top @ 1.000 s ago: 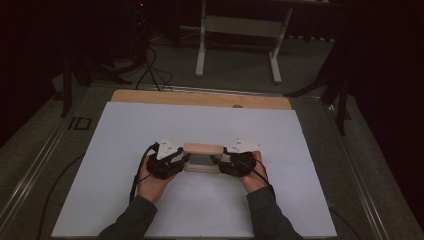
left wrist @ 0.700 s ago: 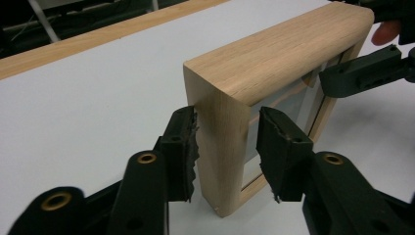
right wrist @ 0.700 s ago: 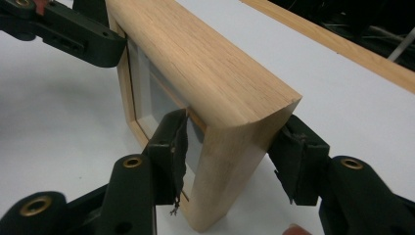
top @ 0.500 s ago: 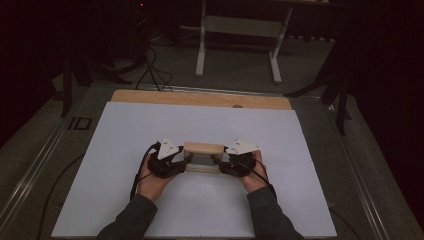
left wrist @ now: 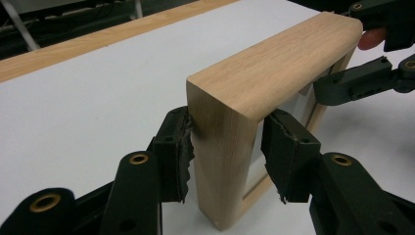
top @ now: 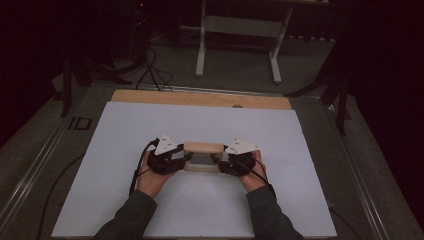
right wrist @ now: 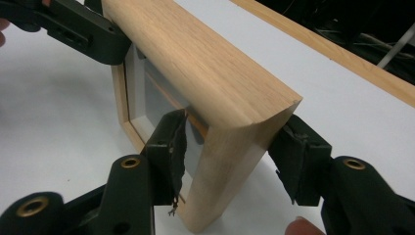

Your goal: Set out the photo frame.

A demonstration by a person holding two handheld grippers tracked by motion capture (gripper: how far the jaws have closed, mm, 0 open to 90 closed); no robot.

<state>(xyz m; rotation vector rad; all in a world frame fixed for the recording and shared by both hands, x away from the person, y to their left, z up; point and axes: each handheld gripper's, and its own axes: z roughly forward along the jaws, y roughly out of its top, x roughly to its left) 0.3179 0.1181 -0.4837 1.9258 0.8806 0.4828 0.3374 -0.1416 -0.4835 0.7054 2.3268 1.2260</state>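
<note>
A light wooden frame (top: 203,148) with a pale panel inside stands on edge on the white tabletop (top: 150,125), between my two grippers. My left gripper (top: 186,159) holds its left end: in the left gripper view the gripper (left wrist: 227,142) has its jaws on either side of the frame's (left wrist: 274,63) upright side. My right gripper (top: 218,161) holds the opposite end. In the right gripper view the gripper (right wrist: 234,147) has one jaw inside the frame (right wrist: 195,54) and one outside it. Each view also shows the other gripper (left wrist: 362,83) (right wrist: 83,34) at the far end.
A wooden strip (top: 200,98) runs along the table's far edge. Beyond it on the dark floor are a white stand (top: 240,30) and cables (top: 150,70). White surface lies all around the frame.
</note>
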